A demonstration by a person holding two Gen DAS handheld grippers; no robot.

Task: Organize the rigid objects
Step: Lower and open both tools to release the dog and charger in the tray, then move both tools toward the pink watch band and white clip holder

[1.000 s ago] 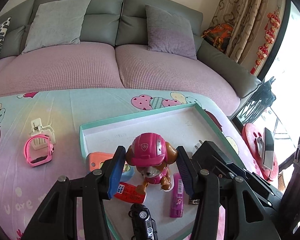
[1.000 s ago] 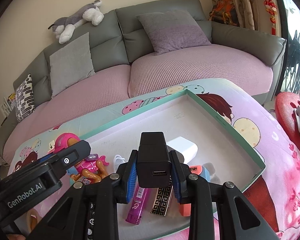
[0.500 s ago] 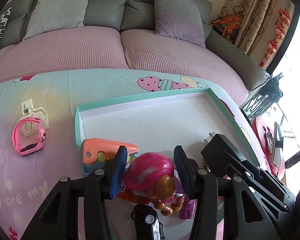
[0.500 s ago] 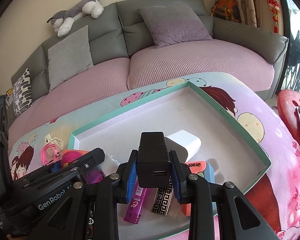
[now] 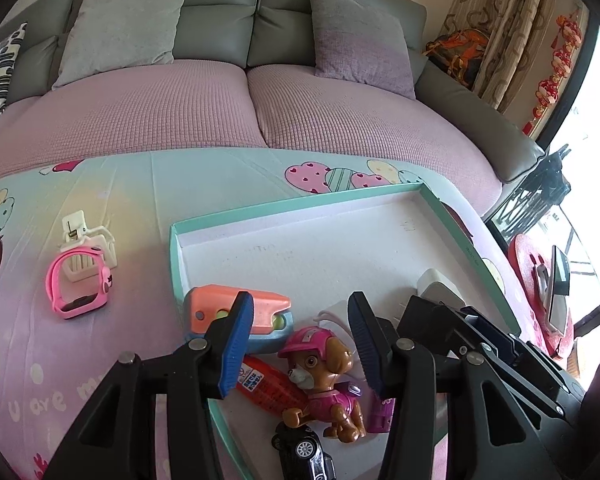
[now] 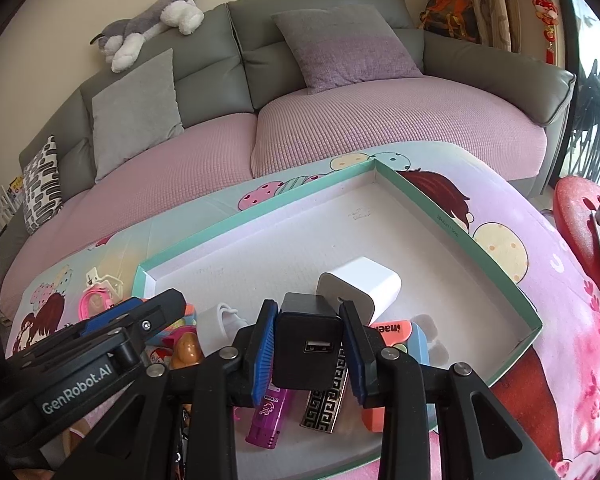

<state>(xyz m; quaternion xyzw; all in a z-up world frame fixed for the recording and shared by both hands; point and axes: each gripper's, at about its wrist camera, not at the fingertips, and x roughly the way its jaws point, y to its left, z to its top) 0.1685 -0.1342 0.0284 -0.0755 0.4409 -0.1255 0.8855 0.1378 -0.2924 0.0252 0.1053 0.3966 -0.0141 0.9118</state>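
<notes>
The right tool (image 6: 309,348) is clamped on a black charger (image 6: 306,346), socket facing the camera, above the tray's (image 6: 496,276) near edge; lower it flat beside the white charger (image 6: 364,286) before letting go. The left tool (image 5: 300,344), jaws just widening, stands clear over the toy pup (image 5: 324,376), which lies in the tray's near corner, head toward the sofa (image 5: 260,112).

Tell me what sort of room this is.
Most likely a home living room. A grey sofa with cushions and a plush husky on its backrest fills the background, curtains hang by a bright window, and a cartoon-print cloth covers the table with the toy tray.
</notes>
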